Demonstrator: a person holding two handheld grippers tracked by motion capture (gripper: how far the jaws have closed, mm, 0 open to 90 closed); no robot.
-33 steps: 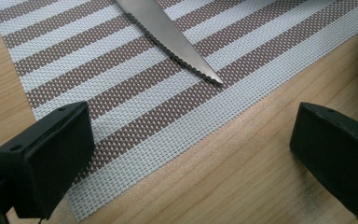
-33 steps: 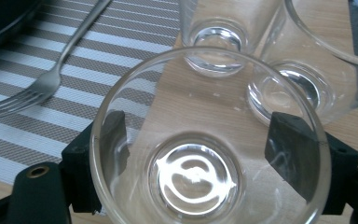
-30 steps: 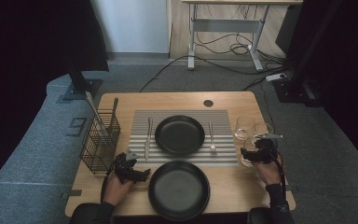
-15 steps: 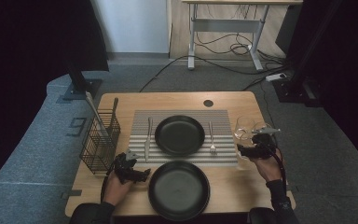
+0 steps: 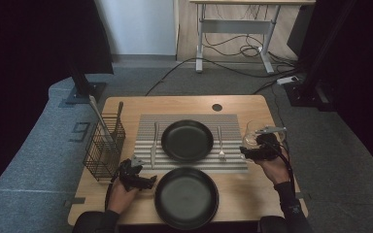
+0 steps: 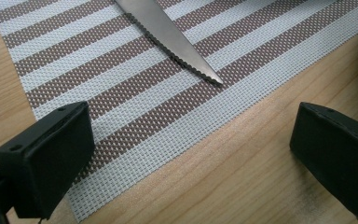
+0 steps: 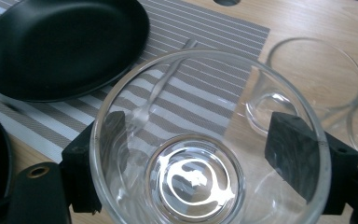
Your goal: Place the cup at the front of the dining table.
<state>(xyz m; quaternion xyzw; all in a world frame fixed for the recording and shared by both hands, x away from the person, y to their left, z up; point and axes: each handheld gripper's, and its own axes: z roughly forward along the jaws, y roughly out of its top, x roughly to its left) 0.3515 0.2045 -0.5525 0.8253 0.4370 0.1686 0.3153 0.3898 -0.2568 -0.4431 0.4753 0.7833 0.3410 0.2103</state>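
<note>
At the left edge of the table (image 5: 126,104) a wire basket (image 5: 103,148) stands upright, and just beside it the left gripper (image 5: 135,176) rests near the front corner of the striped mat (image 6: 135,112), its jaws spread wide with nothing between them; the serrated knife (image 6: 172,39) lies on the mat just ahead, its tip pointing toward the mat's edge. A careless sweep from here could nudge that blade or catch the mat's corner and drag the far plate (image 5: 187,140) and fork (image 5: 220,143) with it. The near plate (image 5: 186,196) sits just right of that gripper, close enough to be bumped. At the right, the right gripper (image 5: 260,151) has its jaws set on either side of a glass tumbler (image 7: 205,140), pressed against its wall. Smooth glass in flat pads can slip or tilt, and a second glass (image 7: 314,81) stands just behind, so a swing could knock the two together.
</note>
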